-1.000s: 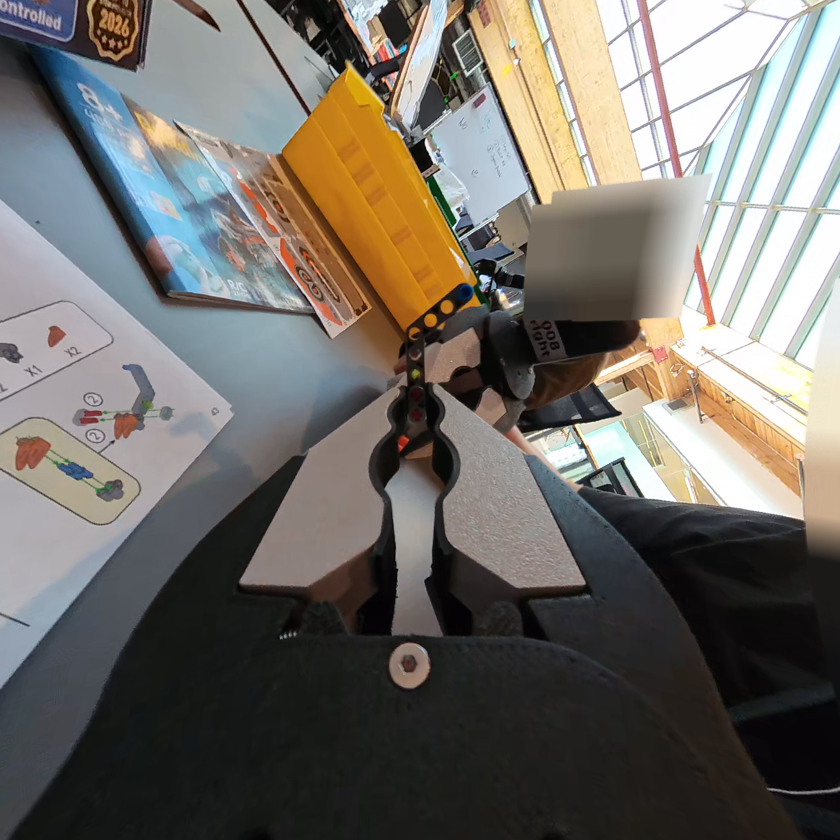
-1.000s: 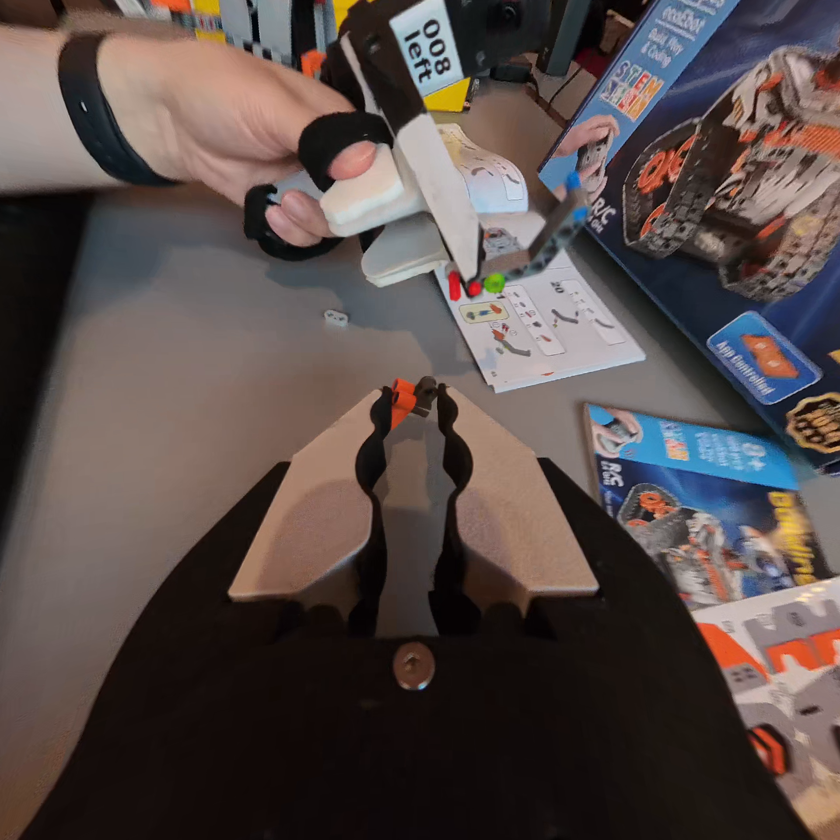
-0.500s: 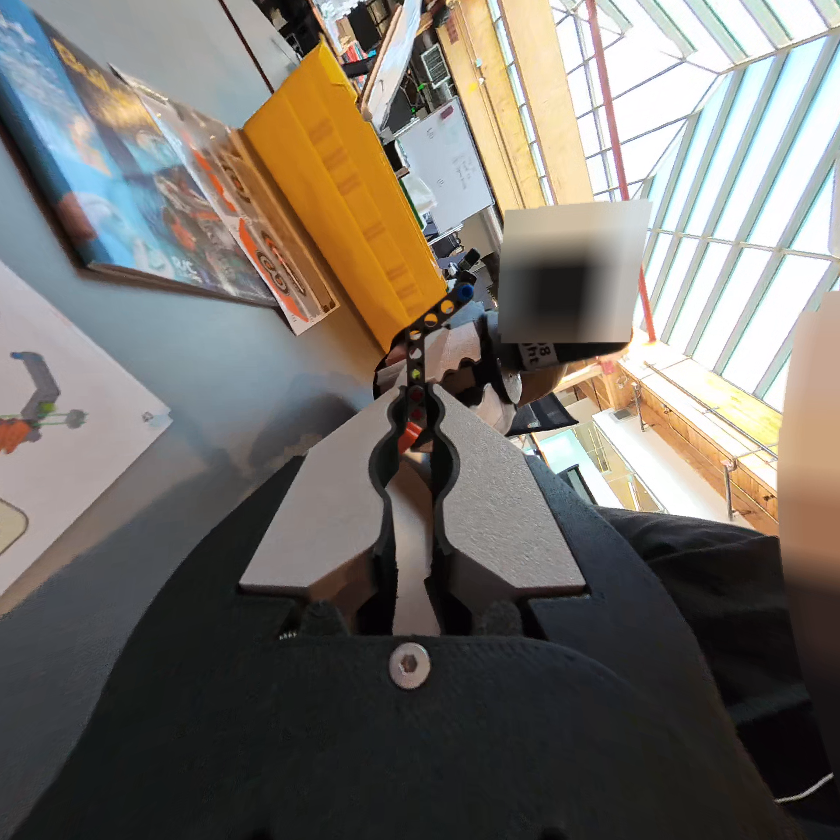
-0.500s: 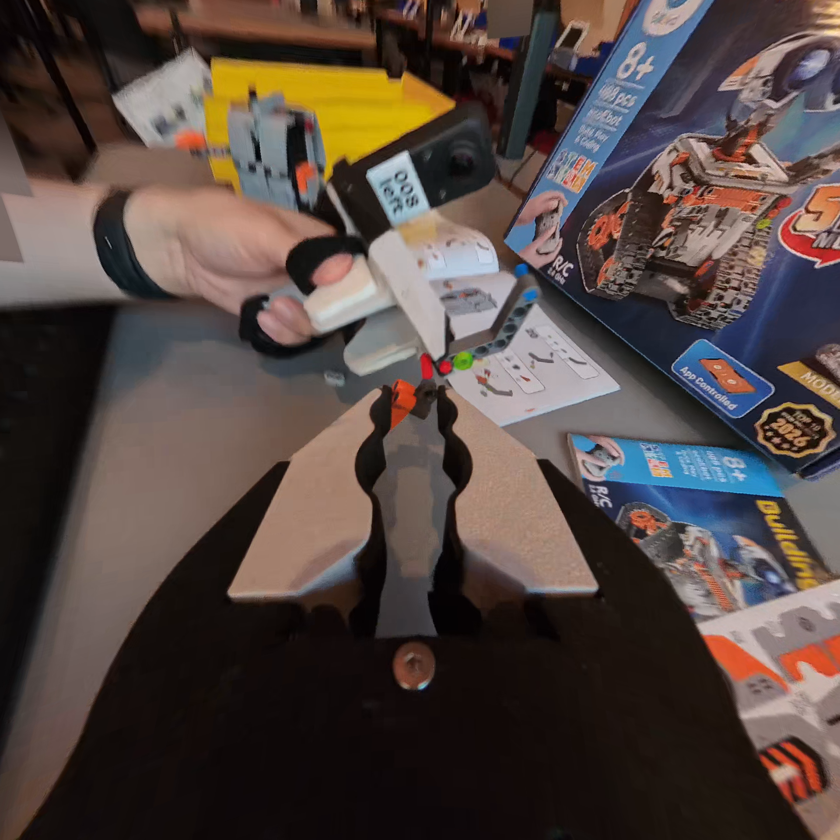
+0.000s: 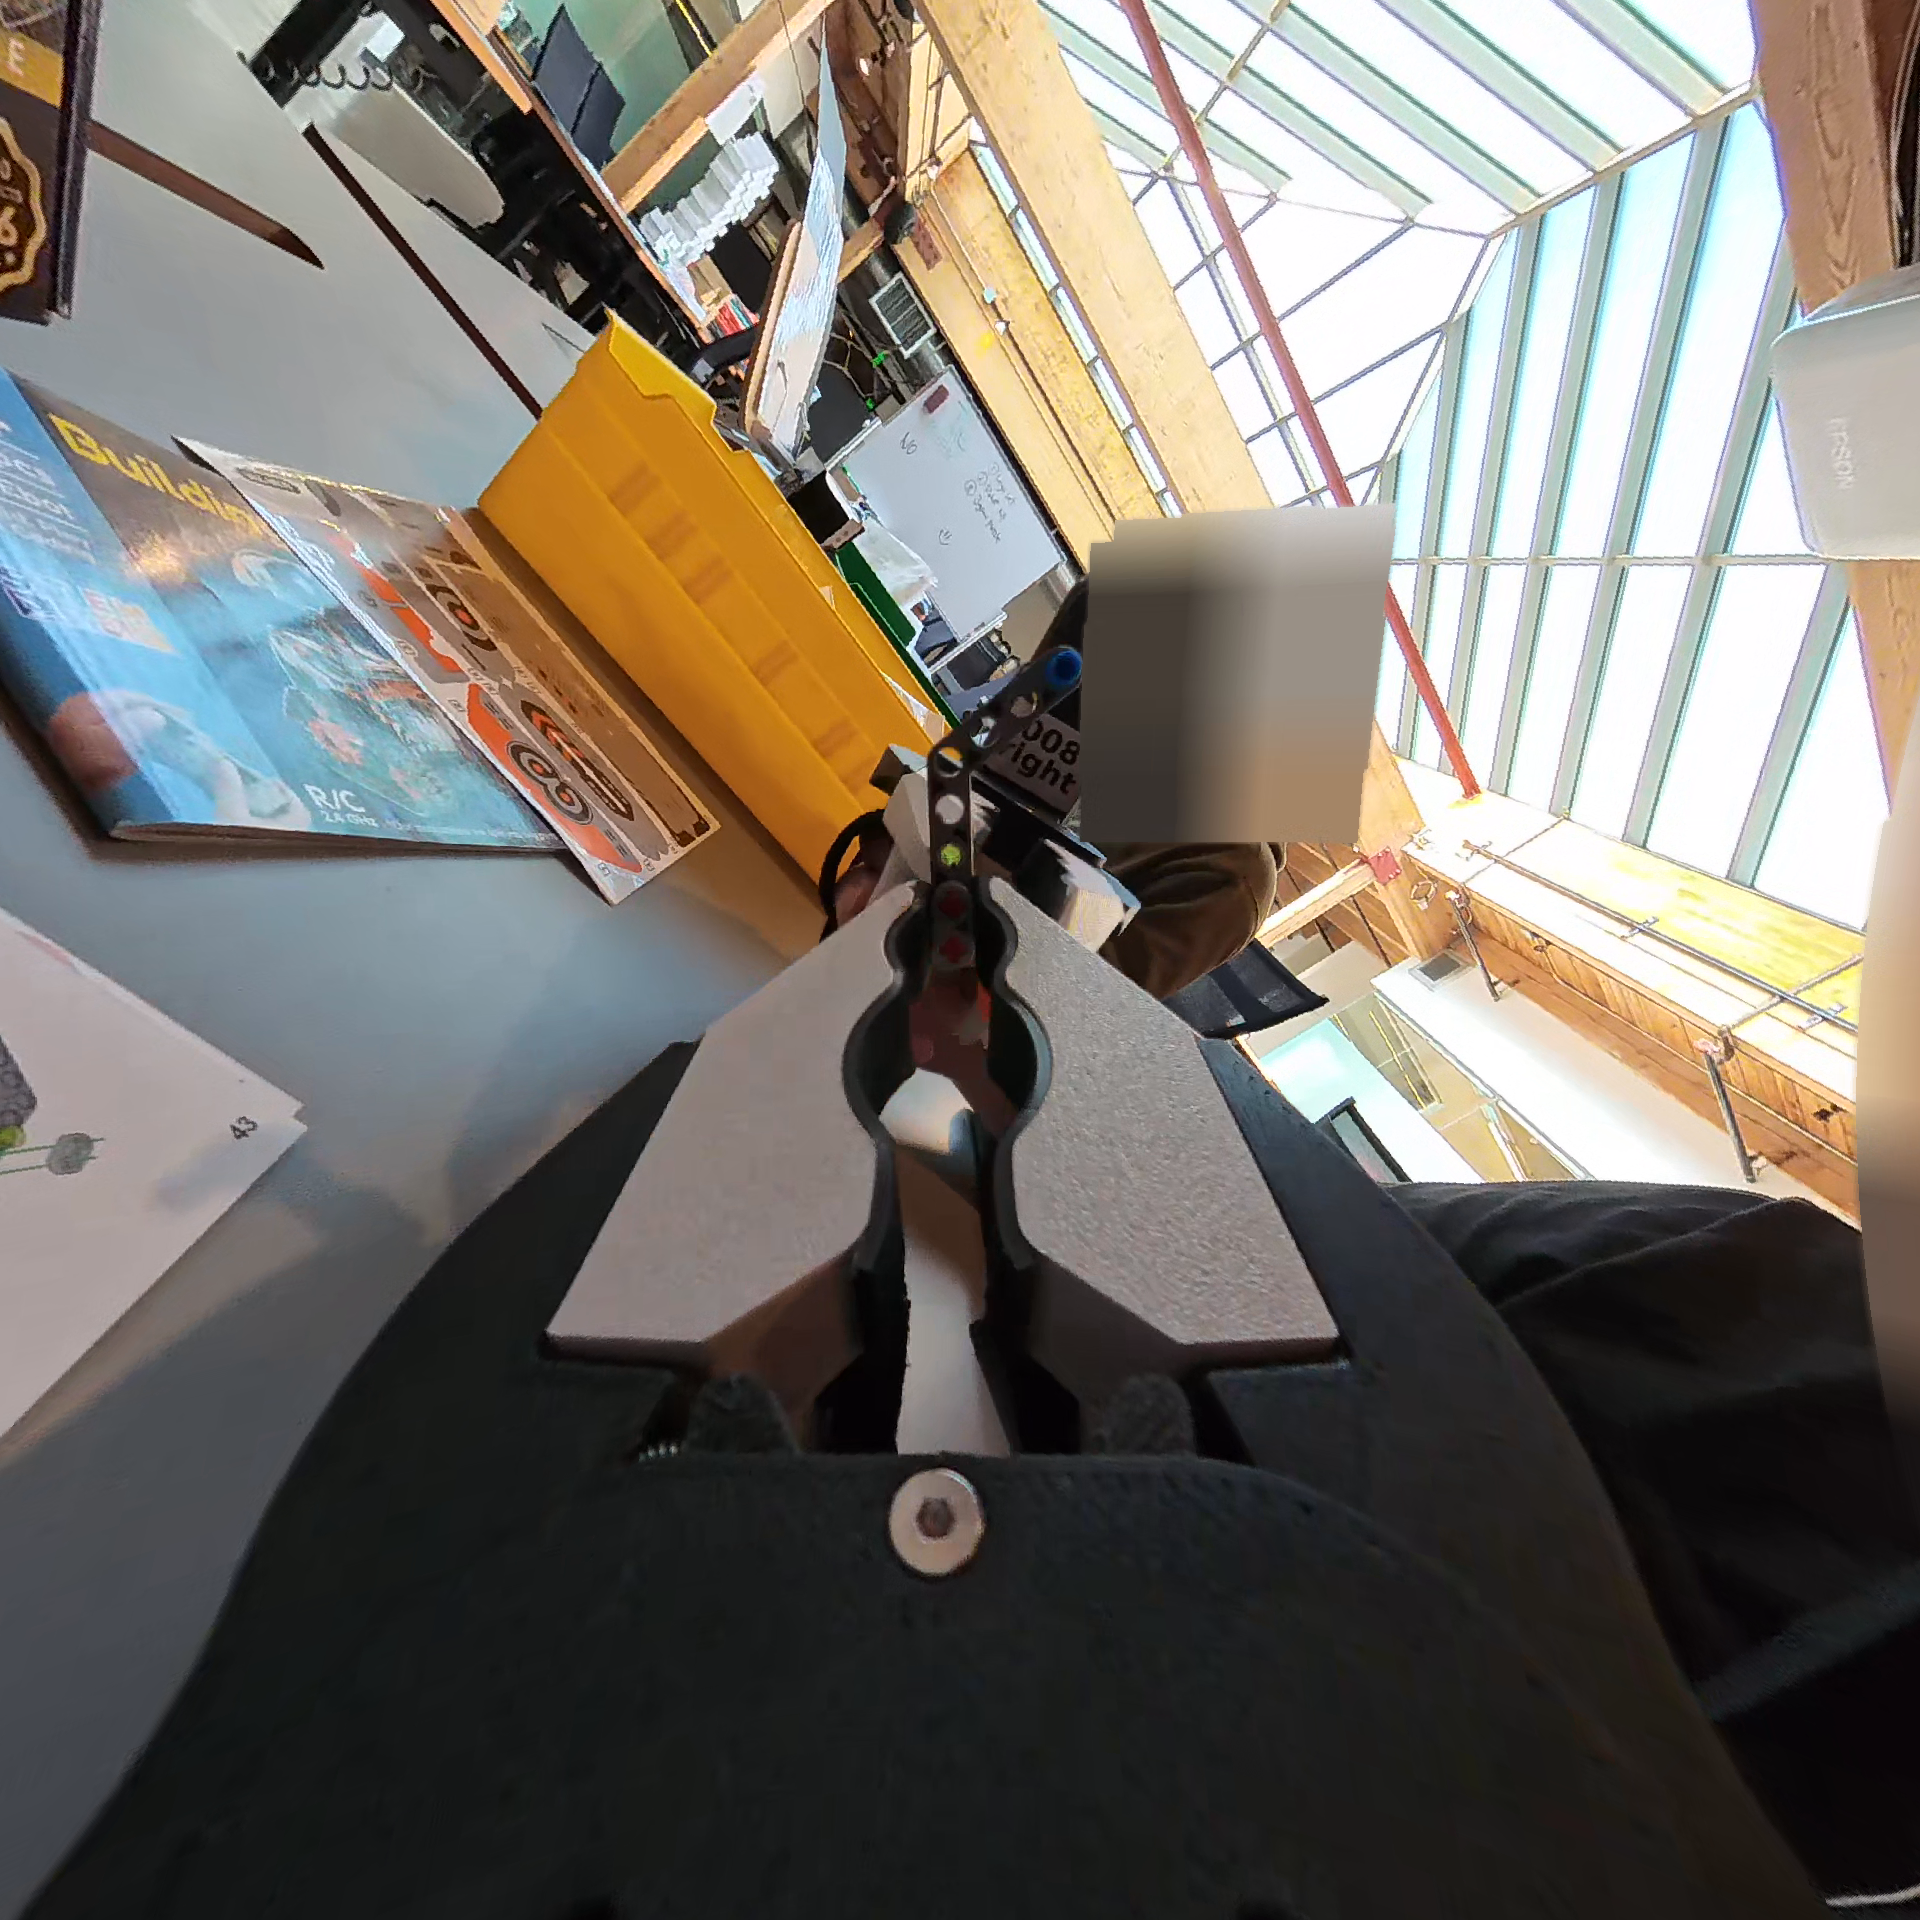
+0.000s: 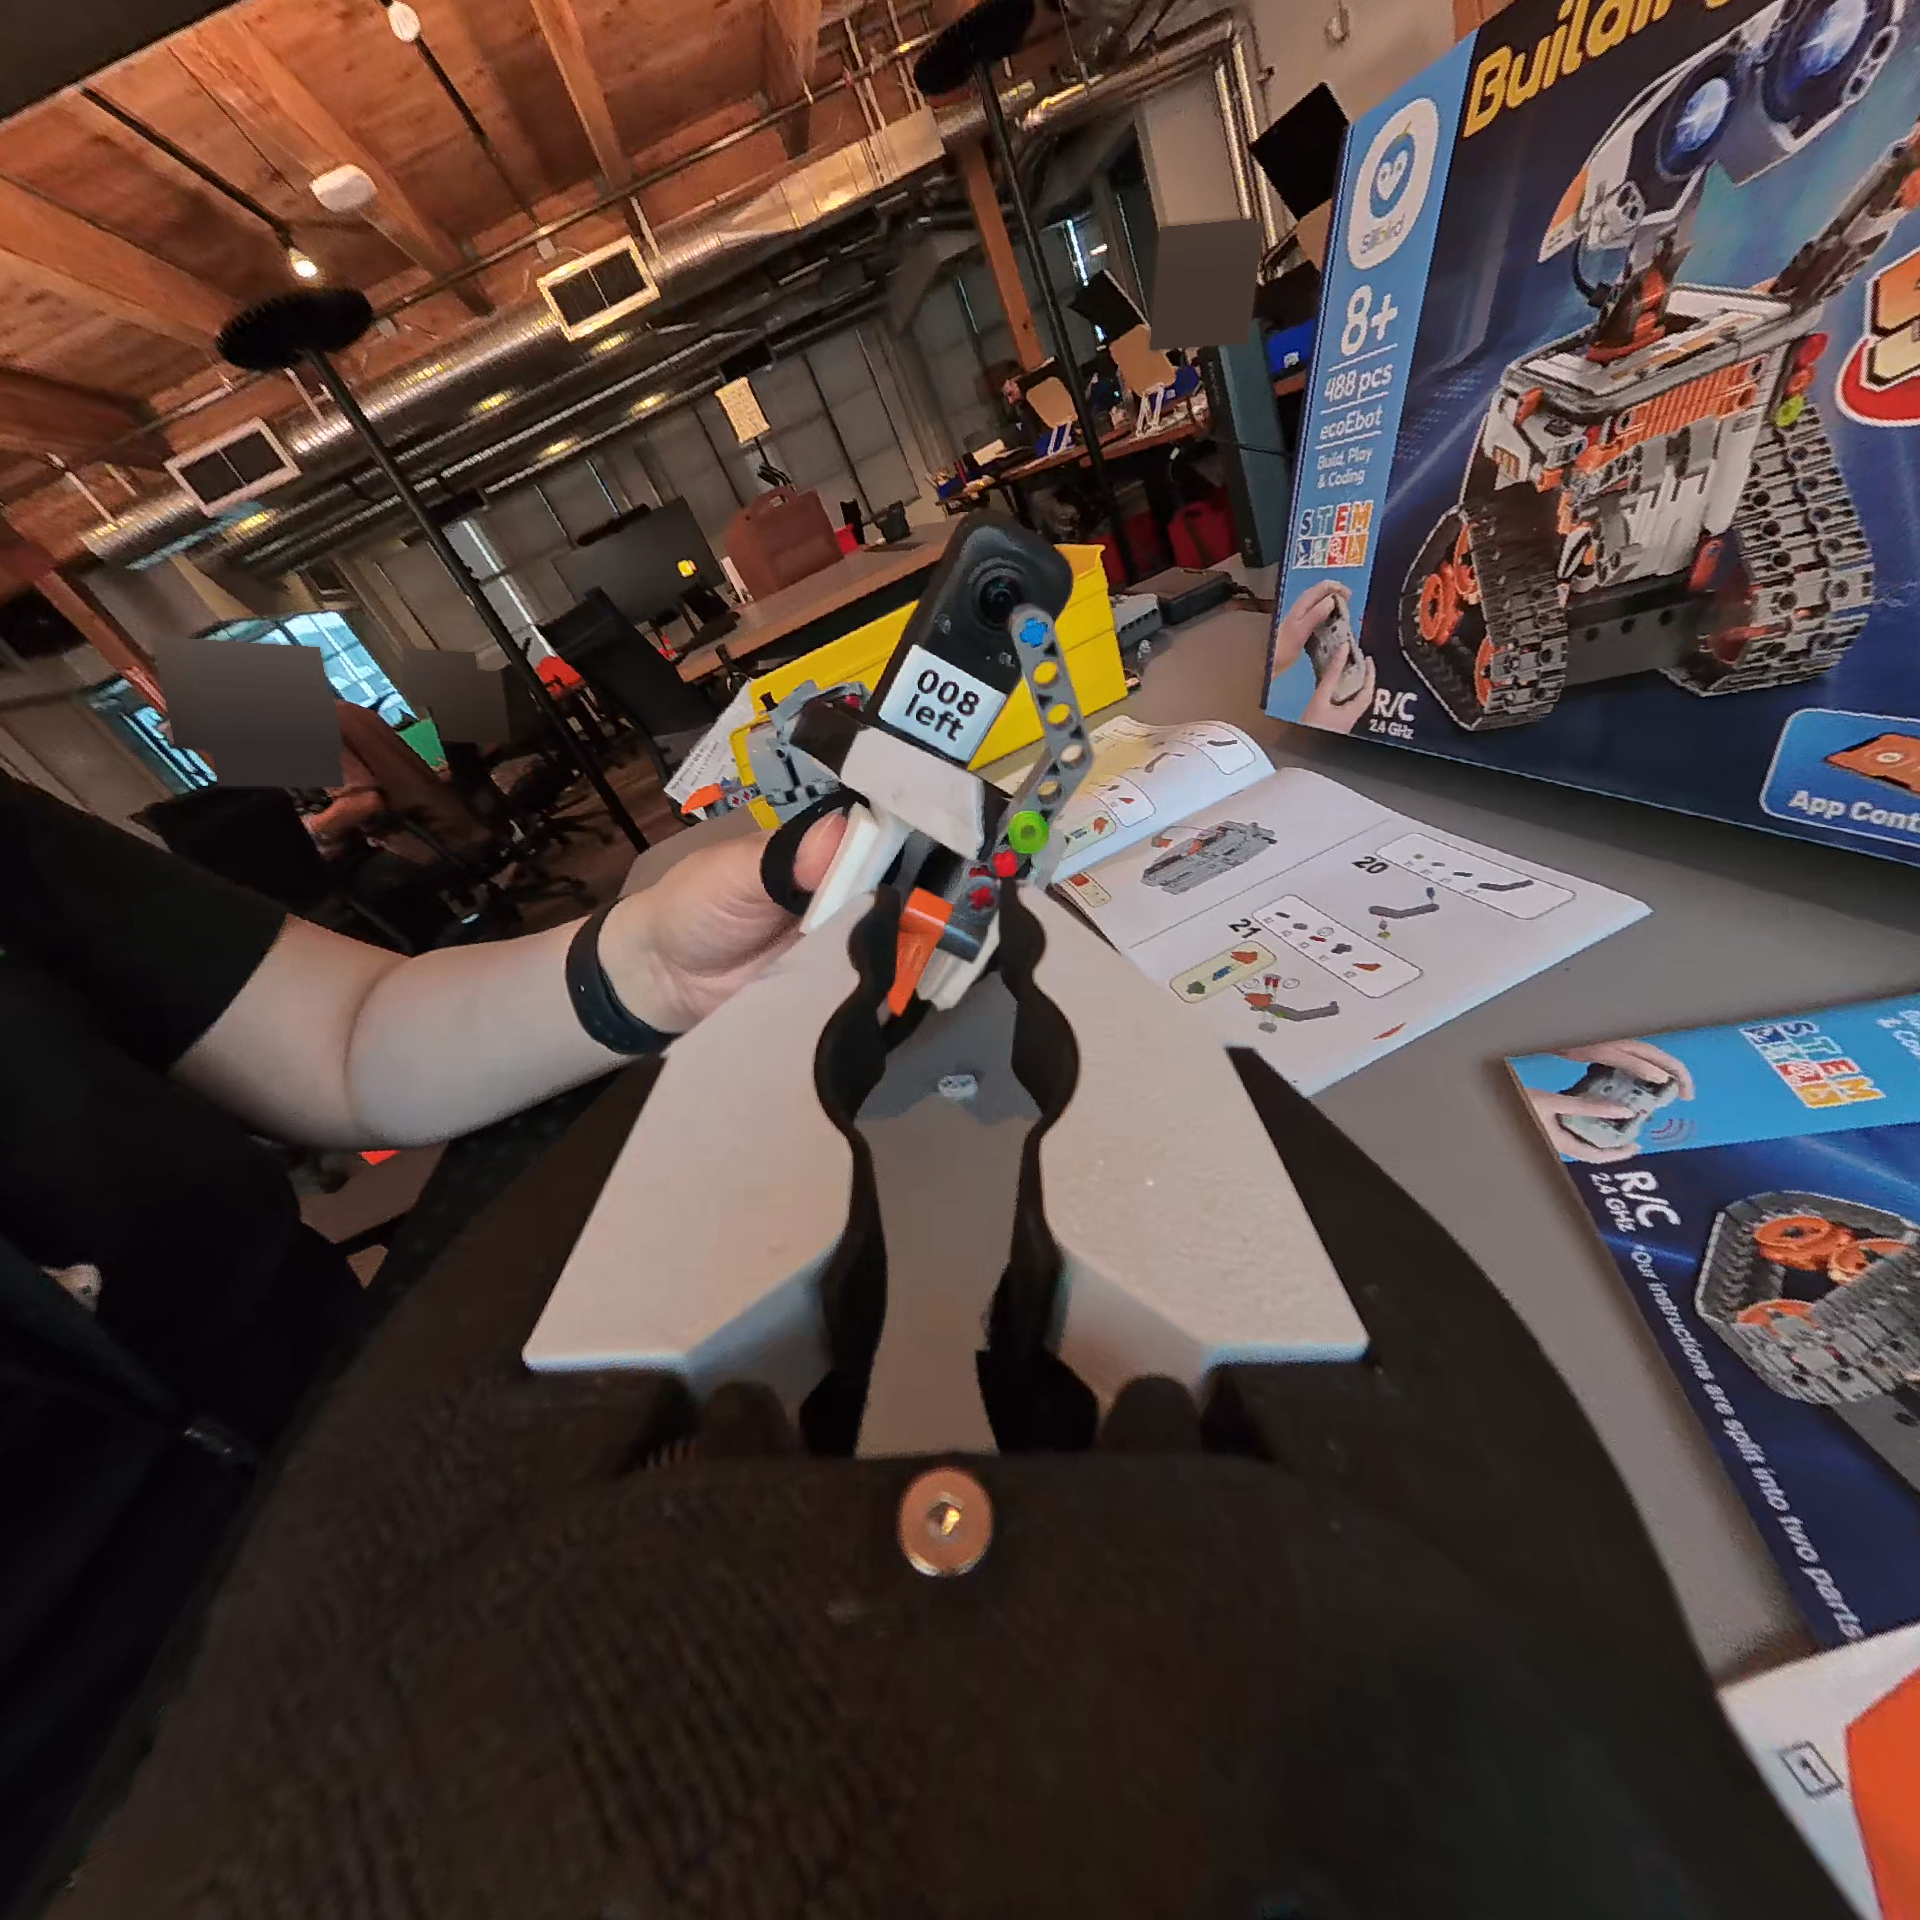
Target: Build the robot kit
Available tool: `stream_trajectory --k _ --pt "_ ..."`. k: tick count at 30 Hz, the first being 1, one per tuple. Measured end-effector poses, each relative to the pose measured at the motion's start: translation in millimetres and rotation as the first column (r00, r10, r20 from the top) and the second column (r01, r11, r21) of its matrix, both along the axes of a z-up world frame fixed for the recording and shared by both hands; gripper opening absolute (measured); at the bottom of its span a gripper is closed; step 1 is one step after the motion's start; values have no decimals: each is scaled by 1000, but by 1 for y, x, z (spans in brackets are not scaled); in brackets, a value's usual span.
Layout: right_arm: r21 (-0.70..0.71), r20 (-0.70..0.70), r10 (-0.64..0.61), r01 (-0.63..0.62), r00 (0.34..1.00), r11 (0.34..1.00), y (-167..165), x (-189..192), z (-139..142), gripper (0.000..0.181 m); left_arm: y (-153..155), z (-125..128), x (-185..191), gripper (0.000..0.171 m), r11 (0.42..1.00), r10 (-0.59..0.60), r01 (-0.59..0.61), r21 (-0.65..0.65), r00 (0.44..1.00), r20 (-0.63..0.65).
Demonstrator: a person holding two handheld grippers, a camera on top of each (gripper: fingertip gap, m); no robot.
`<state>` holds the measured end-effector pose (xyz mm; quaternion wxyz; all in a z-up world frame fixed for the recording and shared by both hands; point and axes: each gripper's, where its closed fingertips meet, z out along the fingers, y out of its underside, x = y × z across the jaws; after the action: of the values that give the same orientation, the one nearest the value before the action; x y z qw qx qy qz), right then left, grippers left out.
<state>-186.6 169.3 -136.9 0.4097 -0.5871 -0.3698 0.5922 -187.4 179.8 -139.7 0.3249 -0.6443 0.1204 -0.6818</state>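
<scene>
My left gripper [image 5: 951,906] is shut on the lower end of a dark grey bent beam [image 5: 951,805] with red, green and blue pins, held up off the table. In the right wrist view the left gripper [image 6: 961,868] is in a hand, and the beam [image 6: 1060,727] rises from it. My right gripper [image 6: 940,914] is shut on a small orange-and-grey piece [image 6: 920,940]. That piece touches the beam's lower end by the red pins [image 6: 1003,862]. The two grippers face each other tip to tip.
An open instruction booklet [image 6: 1330,894], a large kit box [image 6: 1610,416] and a blue booklet [image 6: 1766,1247] lie on the grey table [image 6: 1455,1060]. A yellow bin [image 5: 707,582] stands behind. A small grey part [image 6: 954,1084] lies on the table under the grippers. The tips of both grippers are at nearly the same place.
Both grippers rose from the table and came together. The orange-and-grey piece, apart from the beam before, now touches its lower end.
</scene>
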Motion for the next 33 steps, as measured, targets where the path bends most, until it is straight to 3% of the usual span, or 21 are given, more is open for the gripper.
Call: stream_trajectory --k 22,33 --pt "-211 -211 5 -50 978 976 5 -3 20 19 3 20 -5 4 998 67 -64 -20 982 174" --pt "-180 -213 3 -42 977 983 5 -4 21 18 4 24 -6 4 996 87 -85 -22 977 196"
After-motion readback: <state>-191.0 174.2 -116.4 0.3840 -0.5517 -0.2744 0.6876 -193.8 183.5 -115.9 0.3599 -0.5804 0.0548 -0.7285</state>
